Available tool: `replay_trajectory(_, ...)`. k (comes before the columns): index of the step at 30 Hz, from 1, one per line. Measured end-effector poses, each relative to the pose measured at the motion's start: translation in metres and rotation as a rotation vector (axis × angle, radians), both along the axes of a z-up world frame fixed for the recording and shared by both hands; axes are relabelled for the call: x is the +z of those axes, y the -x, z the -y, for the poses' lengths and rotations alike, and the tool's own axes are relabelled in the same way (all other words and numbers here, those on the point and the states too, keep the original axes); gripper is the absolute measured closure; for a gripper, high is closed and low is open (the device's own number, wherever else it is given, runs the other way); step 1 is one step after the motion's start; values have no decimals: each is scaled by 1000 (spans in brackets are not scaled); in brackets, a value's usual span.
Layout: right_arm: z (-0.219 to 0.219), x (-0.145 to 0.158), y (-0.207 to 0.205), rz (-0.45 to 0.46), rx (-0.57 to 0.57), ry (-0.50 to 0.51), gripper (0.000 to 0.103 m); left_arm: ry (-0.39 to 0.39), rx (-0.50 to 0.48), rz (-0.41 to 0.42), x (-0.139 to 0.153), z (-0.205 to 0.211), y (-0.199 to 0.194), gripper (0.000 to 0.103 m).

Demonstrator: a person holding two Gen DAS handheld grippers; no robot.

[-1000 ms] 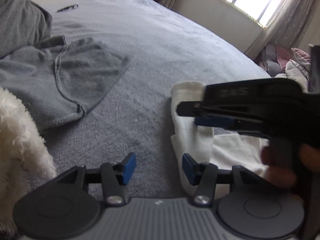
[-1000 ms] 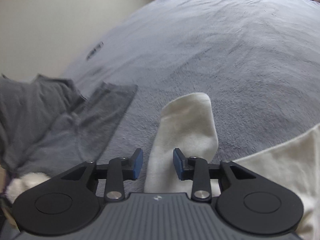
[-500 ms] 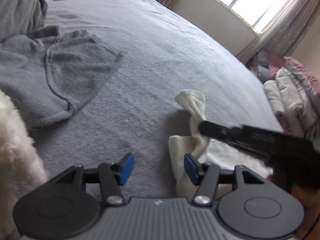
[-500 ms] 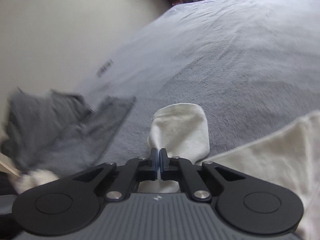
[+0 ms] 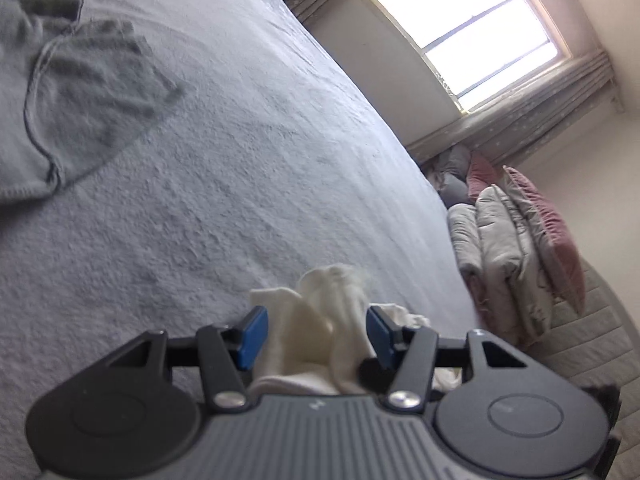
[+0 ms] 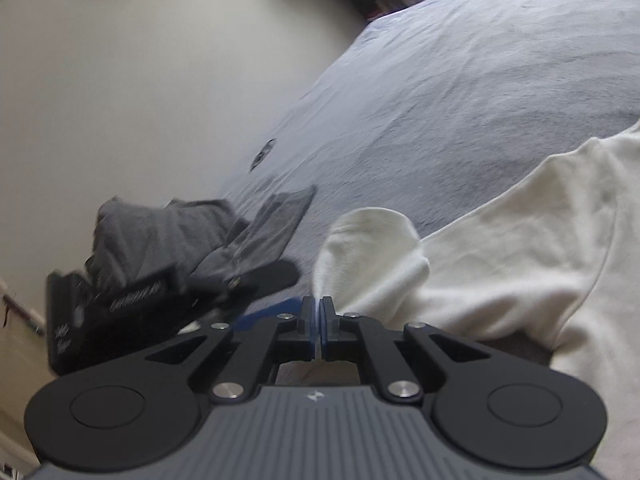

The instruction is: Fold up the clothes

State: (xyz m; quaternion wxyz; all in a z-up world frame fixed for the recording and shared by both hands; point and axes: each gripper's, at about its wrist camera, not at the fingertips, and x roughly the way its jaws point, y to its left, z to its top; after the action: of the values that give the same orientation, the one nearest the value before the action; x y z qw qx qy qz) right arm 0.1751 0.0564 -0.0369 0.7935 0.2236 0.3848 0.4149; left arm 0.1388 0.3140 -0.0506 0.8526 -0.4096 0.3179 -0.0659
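A crumpled dark grey knit garment (image 5: 76,92) lay toward the left edge of the bed, covered by a pale grey-blue textured blanket (image 5: 248,152); it looked untouched and still to be folded. Right of it, the left hand-held gripper (image 5: 312,332) stood with its blue pads apart, the bunched sleeve of a cream-white soft cotton top (image 5: 320,320) rising between them; whether the pads pressed the cloth could not be told, though it seemed loose. Further right, the right hand-held gripper (image 6: 317,316) was clenched tight on a thin fold of that same sleeve (image 6: 372,248), whose rounded cuff end stood up just ahead of its tips.

The coming move probably turned on this: the sleeve's long axis ran away from the right gripper, the body of the top (image 6: 520,248) spreading to its right toward the bed's near edge. The right hand was therefore the nearer one to carry the sleeve across. The fabric looked limp, lightly creased, likely to sag.
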Motion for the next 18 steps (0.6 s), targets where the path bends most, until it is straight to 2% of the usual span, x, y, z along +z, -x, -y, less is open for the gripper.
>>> replay_trajectory(3, -2, 4, 8, 26, 35, -18, 100, 12, 3, -15, -2, -1, 0, 48)
replay_trajectory(6, -3, 7, 13, 36, 65, -42, 100, 59, -3, -22, -5, -2, -1, 48)
replay_trajectory(9, -7, 10, 18, 44, 93, -43, 100, 79, -13, -25, -4, -1, 0, 64)
replay_trajectory(11, -9, 10, 21, 47, 98, -35, 100, 60, -11, -22, -1, 3, 2, 83)
replay_trajectory(13, -12, 11, 23, 48, 97, -25, 100, 1, 21, -1, 8, 7, 9, 93)
replay_trajectory(18, -16, 15, 26, 32, 63, -27, 95, -244, 140, 91, 39, 21, 39, 96)
